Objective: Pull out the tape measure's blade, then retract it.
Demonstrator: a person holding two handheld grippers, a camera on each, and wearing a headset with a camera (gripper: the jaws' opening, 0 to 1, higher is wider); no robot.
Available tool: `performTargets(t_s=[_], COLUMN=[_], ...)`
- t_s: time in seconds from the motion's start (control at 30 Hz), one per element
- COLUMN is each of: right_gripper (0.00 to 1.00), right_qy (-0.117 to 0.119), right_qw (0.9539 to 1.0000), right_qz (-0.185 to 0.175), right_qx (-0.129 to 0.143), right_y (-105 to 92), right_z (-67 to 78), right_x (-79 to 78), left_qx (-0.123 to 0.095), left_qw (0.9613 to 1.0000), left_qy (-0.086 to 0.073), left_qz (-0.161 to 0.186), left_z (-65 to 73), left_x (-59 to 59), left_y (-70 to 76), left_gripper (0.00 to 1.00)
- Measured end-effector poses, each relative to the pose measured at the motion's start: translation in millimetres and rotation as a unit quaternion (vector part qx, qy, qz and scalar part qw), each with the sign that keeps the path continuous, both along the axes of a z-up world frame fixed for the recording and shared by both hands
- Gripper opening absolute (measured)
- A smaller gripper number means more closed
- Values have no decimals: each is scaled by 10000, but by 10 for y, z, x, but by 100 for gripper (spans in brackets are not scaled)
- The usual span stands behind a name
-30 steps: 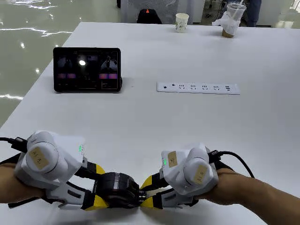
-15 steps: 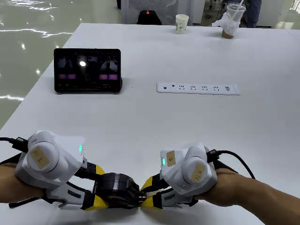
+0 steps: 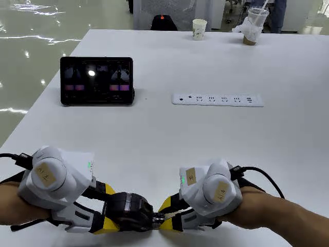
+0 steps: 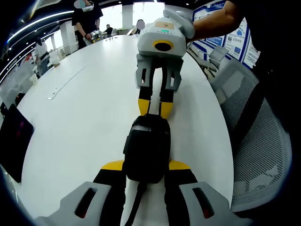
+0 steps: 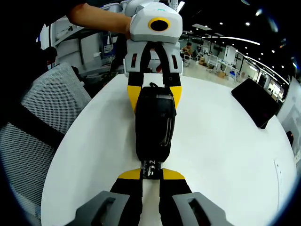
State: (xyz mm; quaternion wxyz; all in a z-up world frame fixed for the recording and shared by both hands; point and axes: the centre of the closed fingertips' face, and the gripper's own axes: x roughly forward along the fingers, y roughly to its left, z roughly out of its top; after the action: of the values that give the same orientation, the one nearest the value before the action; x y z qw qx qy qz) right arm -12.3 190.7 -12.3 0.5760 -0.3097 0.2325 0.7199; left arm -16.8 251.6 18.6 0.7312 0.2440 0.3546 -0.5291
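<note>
Barely anything has moved over the last second, and the one small change matters. From the head view, the whole picture has slid down a little: the tablet [image 3: 96, 81] and the power strip [image 3: 217, 98] sit lower in frame than before. That is the headset tipping, not the things shifting. The real change is at the right gripper [image 3: 164, 216]. Its yellow tips were against the black tape measure [image 3: 131, 211] a second ago. Now they stand just off it, and a short sliver of blade [image 3: 157, 220] shows in the gap. The left gripper [image 3: 109, 207] clamps the case from the other side, low at the near edge of the white table [image 3: 205, 139].

Along the left gripper view, its own yellow pads are closed on the sides of the tape measure [image 4: 147, 146], which sits snug between them. The right gripper [image 4: 155, 108] faces it from just beyond the case's far end, with its jaws drawn narrow.

Along the right gripper view, the jaws are pinched close together on the end of the blade [image 5: 150, 165]. A short length with printed marks runs from them to the mouth of the case, and the left gripper [image 5: 154, 94] grips the case's far half.

I judge that the pull has only just begun. Nearly all the blade is inside the case, so most of the drawing-out is ahead and the retraction has not begun. The next move calls for the grippers to part in a straight line along the blade. The left grip must be firm enough that the case does not twist.
</note>
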Motion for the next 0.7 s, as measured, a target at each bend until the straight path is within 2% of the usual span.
performTargets(t_s=[0.7], right_gripper=[9], right_qy=[-18], right_qw=[9999], right_qz=[-38], right_qx=[-103], right_y=[-276], right_z=[9], right_x=[44], left_qx=[8], left_qw=[10000], left_qy=[11], left_qz=[9], left_z=[-6], left_x=[8], left_y=[3], left_gripper=[25])
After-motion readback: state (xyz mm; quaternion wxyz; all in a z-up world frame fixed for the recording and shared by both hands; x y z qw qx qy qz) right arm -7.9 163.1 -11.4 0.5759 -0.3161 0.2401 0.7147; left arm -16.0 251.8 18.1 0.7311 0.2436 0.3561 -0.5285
